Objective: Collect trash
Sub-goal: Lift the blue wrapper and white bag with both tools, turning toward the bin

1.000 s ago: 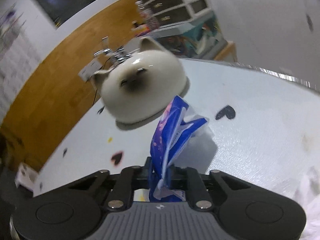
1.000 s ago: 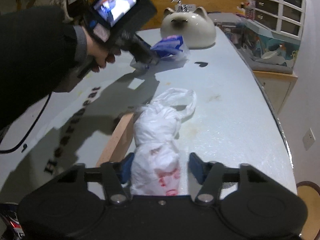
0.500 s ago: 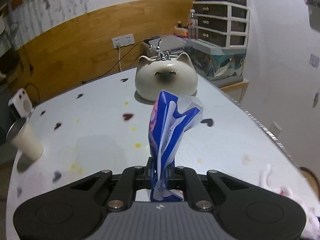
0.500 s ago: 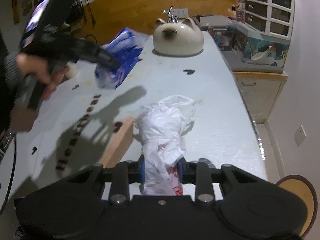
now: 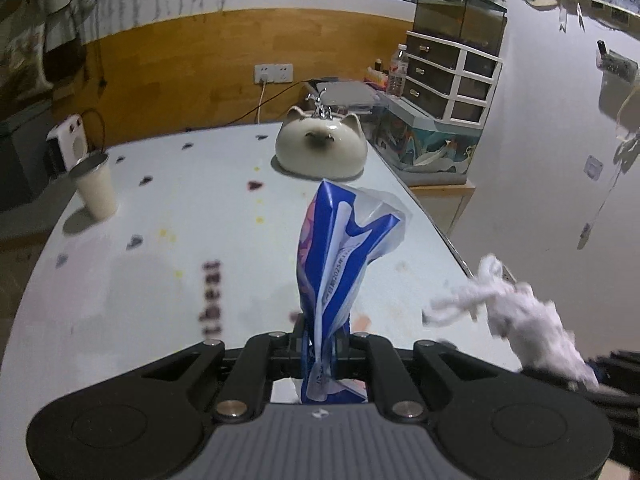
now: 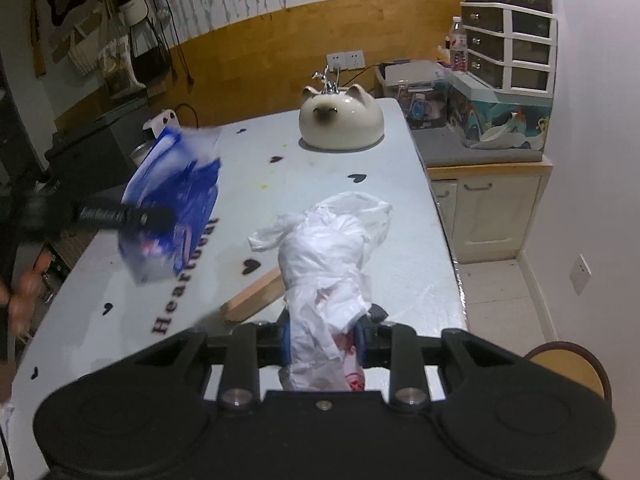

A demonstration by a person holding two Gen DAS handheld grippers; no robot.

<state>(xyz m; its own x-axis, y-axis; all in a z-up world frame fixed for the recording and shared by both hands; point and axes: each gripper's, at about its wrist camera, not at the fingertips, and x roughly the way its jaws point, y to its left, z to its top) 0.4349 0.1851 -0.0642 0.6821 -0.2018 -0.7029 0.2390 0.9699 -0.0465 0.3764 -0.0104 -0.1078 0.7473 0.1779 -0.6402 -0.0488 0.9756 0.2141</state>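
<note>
Only right wrist view shows wooden block [image 6: 256, 292] beside white bag [image 6: 324, 280].

Left gripper [image 5: 320, 344] angled downward over the tabletop [image 5: 160, 240], jaws drawn fully together and pinching the blue wrapper [image 5: 340, 256], which stands up between the pads. Seen from the right wrist view as a blurred dark bar [image 6: 120, 216] reaching in from the left edge, with a blurred hand [image 6: 20, 292] low at that edge. Right gripper [image 6: 322, 340] likewise tilted downward, blue pads [image 6: 285, 340] pressed against both sides of the white plastic bag [image 6: 324, 276], jaws part-way closed around its bulk. In the left wrist view, only the dark edge of the right gripper [image 5: 608, 376] visible at lower right, under the bag.
</note>
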